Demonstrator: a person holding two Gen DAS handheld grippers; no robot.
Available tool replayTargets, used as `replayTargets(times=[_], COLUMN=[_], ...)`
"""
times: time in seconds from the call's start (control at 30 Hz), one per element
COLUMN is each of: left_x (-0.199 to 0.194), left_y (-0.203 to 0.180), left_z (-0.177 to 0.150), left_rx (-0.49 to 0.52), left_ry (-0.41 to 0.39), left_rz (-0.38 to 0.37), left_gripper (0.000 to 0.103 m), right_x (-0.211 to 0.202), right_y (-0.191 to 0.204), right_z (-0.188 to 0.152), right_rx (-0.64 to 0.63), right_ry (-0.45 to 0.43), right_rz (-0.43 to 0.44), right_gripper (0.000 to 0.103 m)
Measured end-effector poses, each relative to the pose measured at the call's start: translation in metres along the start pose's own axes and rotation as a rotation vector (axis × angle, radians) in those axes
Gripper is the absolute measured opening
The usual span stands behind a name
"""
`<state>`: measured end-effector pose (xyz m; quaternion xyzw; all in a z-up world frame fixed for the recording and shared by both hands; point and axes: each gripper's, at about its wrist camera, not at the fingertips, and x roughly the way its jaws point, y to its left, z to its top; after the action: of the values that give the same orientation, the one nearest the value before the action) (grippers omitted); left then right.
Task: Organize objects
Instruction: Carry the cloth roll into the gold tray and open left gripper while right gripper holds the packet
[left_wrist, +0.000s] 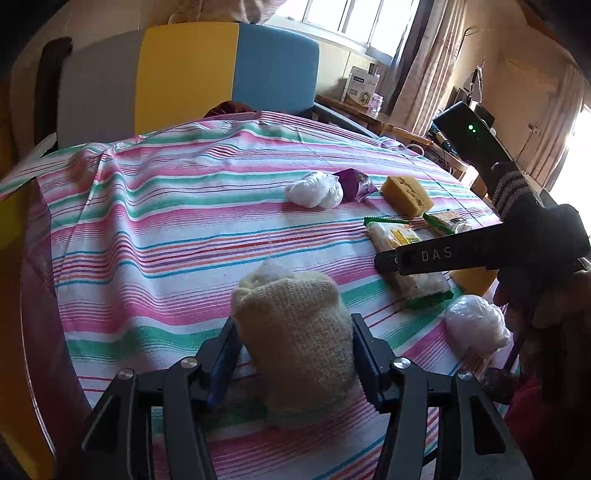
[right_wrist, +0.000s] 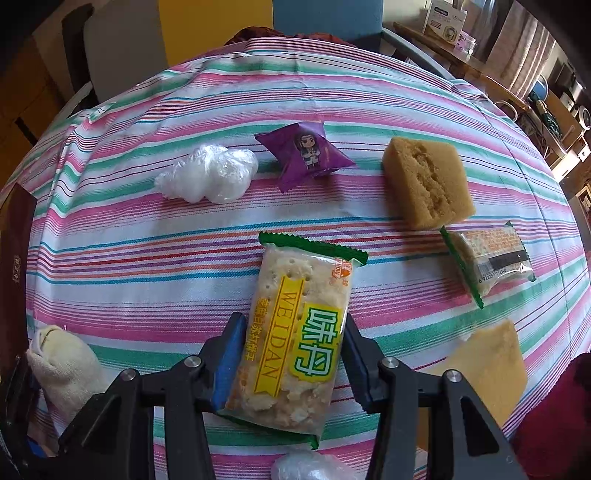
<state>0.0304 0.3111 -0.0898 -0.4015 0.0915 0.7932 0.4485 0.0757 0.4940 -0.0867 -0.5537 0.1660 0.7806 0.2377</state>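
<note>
Both hands are gripping at once. The left gripper (left_wrist: 293, 354) is closing partway around the rolled sock (left_wrist: 295, 332) on the striped table (left_wrist: 166, 221); the right gripper (right_wrist: 293, 354) is pinching the cracker packet (right_wrist: 295, 332) by its sides. Next, probably, each needs lifting to its place among the other snacks.

Striped tablecloth (left_wrist: 177, 221), grey, yellow and blue chair back (left_wrist: 184, 74), bright window (left_wrist: 354, 18), curtains (left_wrist: 424, 66), wooden side table (left_wrist: 369, 114)
</note>
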Motion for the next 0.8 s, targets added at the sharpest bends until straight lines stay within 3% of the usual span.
replayTargets(times=[0.27, 0.47, 0.63, 0.8], left_x=[-0.019, -0.066, -0.111, -0.143], left_y=[-0.008, 0.004, 0.047, 0.127], left_z=[0.001, 0.012, 0.025, 0.027], left_rx=[0.03, 0.0, -0.082, -0.217], left_ry=[-0.009, -0.092, -0.156, -0.185], left_rz=[0.019, 0.006, 0.05, 0.162], left_gripper=[0.052, 0.052, 0.052, 0.052], right_x=[-0.004, -0.001, -0.001, 0.01], right_y=[0.002, 0.004, 0.004, 0.006], right_z=[-0.004, -0.005, -0.002, 0.009], right_rx=[-0.042, -0.06, -0.073, -0.079], right_ry=[-0.022, -0.031, -0.037, -0.038], right_rz=[-0.023, -0.038, -0.053, -0.06], right_gripper=[0.049, 0.049, 0.049, 0.049])
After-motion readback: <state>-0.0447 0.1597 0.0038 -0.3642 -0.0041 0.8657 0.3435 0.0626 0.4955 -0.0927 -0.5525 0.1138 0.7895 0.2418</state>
